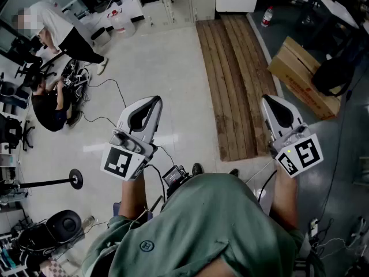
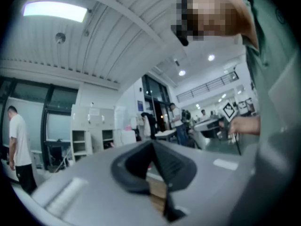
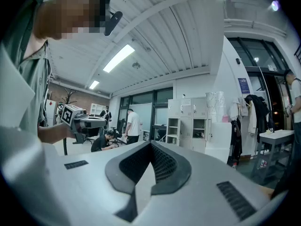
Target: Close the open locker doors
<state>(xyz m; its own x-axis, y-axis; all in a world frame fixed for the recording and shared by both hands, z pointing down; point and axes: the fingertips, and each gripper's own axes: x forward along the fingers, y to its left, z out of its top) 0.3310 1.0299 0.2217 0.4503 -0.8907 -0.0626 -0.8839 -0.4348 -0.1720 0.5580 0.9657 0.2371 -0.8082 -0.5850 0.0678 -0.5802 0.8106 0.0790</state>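
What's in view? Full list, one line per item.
lockers: one bank, off-white, against the far wall, some compartments open
wooden planks: one patch, brown, on the floor ahead
cardboard box: 1, tan, right of the planks
bottle: 1, white and red, far end of the planks
standing person: 1, white shirt, far left
crouching person: 1, black clothes, left, among cables
stand: 1, black, round base, lower left
shirt: 1, green, wearer's, bottom centre
left gripper: 1, white and black, over pale floor, fingers together, empty
right gripper: 1, white and black, at the planks' right edge, fingers together, empty
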